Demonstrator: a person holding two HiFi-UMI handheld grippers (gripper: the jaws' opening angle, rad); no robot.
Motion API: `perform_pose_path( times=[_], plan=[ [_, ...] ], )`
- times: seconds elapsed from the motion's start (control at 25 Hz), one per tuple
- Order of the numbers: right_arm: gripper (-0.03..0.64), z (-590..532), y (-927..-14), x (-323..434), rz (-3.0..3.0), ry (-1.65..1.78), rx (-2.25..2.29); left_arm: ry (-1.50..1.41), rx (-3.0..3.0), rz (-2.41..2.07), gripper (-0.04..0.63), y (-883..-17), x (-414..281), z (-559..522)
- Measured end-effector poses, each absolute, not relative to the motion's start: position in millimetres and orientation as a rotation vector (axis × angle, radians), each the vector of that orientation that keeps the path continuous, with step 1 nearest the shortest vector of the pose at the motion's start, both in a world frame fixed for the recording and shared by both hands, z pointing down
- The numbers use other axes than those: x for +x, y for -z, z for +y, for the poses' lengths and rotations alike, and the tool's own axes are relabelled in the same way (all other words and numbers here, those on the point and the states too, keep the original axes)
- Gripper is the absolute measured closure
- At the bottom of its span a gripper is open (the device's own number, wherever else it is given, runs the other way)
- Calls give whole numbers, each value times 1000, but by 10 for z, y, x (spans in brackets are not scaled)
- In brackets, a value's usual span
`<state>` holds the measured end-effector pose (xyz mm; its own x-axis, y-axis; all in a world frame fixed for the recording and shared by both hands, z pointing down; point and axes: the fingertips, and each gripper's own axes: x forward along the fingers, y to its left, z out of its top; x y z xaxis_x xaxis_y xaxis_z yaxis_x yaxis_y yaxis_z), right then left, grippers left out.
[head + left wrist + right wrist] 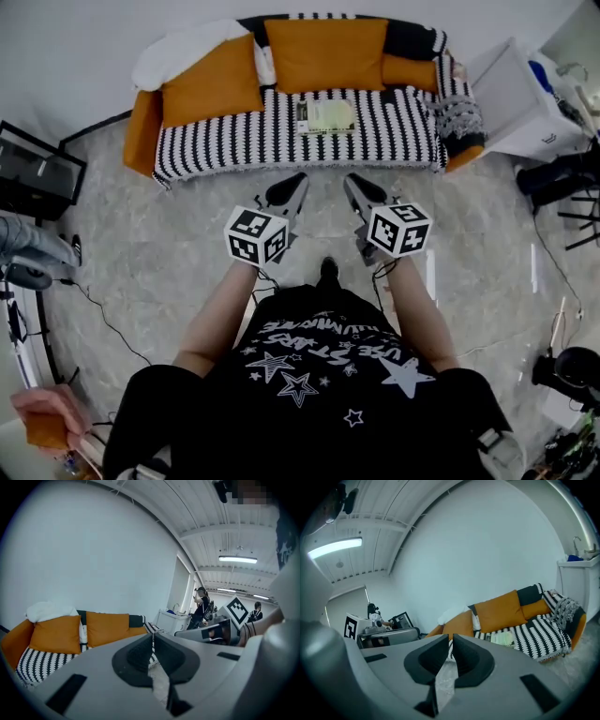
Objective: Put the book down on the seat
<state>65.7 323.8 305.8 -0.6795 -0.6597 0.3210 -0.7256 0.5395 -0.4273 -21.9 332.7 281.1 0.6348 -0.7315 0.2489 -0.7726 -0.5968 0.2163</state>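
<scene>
A pale green book (325,116) lies flat on the black-and-white striped seat of the sofa (234,141), below the middle orange cushion (326,54). Both grippers hang over the marble floor in front of the sofa, well apart from the book. In the head view my left gripper (296,181) and right gripper (352,182) point toward the sofa side by side. Each is shut with nothing between its jaws, as the left gripper (152,637) and right gripper (451,639) views show. The book (505,638) shows on the sofa (543,630) in the right gripper view.
A white cabinet (525,103) stands right of the sofa, with dark stands and gear (562,178) beside it. A black frame (37,173) and cables (103,314) lie at the left. Another person's hand (42,412) shows at the bottom left. People (201,606) stand beyond.
</scene>
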Motion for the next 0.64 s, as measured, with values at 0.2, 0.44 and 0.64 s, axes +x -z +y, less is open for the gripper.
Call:
perform_pose_path(
  times=[0.2, 0.44, 0.64],
  plan=[
    [574, 3367, -3030, 658, -2644, -797, 1207, -174, 2558, -1215, 578, -2794, -242, 3467],
    [574, 3591, -3009, 661, -2636, -794, 1238, -169, 2564, -1195, 578, -2796, -265, 3674],
    [574, 3755, -3063, 697, -2620, -801, 1259, -170, 2571, -1176, 578, -2839, -247, 3805]
  ],
)
